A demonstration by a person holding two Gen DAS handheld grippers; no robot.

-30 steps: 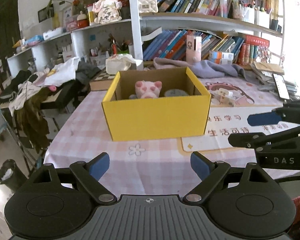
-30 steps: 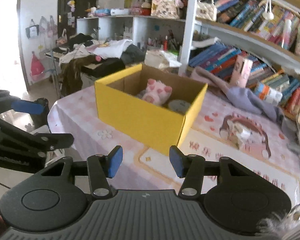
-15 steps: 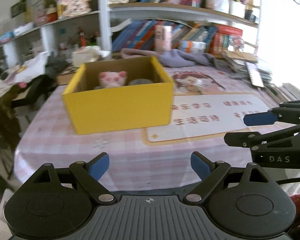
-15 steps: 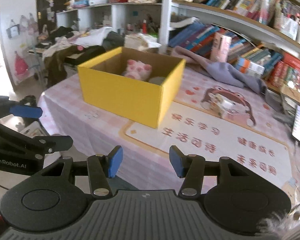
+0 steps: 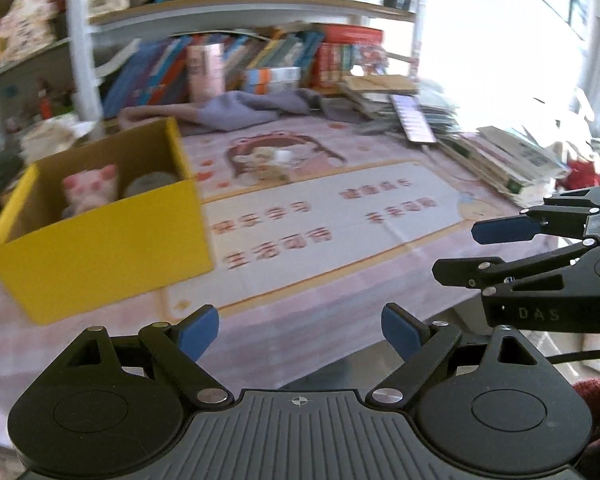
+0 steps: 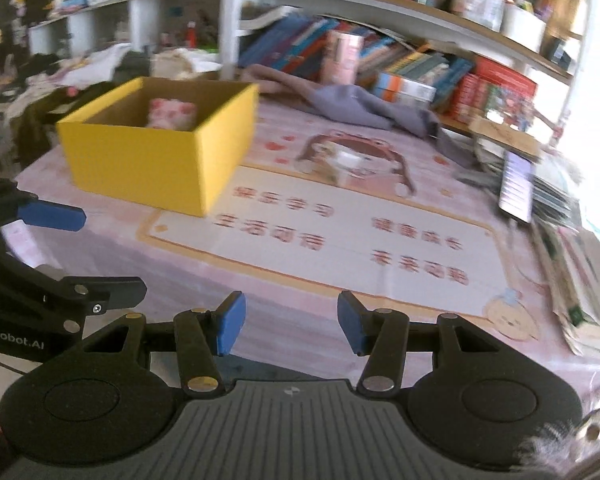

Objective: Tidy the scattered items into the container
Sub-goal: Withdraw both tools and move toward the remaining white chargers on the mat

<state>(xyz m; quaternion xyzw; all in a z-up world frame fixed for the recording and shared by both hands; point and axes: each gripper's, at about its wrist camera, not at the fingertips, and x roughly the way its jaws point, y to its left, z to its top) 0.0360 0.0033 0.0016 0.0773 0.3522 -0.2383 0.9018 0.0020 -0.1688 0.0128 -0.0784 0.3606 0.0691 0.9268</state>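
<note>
Sitting at about 10 o'clock in the left wrist view is the yellow box [image 5: 100, 248], open at the top, on a table with a pink checked cloth [image 5: 340, 280]. Inside the box are a pink plush toy [image 5: 90, 192] and a round grey thing [image 5: 152, 182] just beside it. In the right wrist view the same box [image 6: 156, 156] also sits at about 10 o'clock, and only the top of the plush toy [image 6: 172, 112] peeks over its wall.

A big mat with red writing [image 5: 320, 220] lies flat on the cloth, right beside the box. At the mat's far end, at about 12 o'clock, a small pale toy [image 5: 274, 162] lies on the cartoon girl picture. It is blurry, so I cannot tell what it is. It is well apart from the box. In the right wrist view it [image 6: 350, 162] is at about 1 o'clock.

The left gripper [image 5: 300, 332] has its blue pads wide apart, and nothing is between them. The right gripper [image 6: 290, 322] has its pads apart too, but not as wide, and nothing is between them. Both grippers are over the near edge of the table and touch nothing.

A grey cloth [image 5: 236, 110] lies at the back of the table, at about 12 o'clock. A phone [image 5: 414, 118] rests on a pile of books [image 5: 500, 160] at about 2 o'clock. Shelves full of books [image 6: 380, 60] stand behind the table.
</note>
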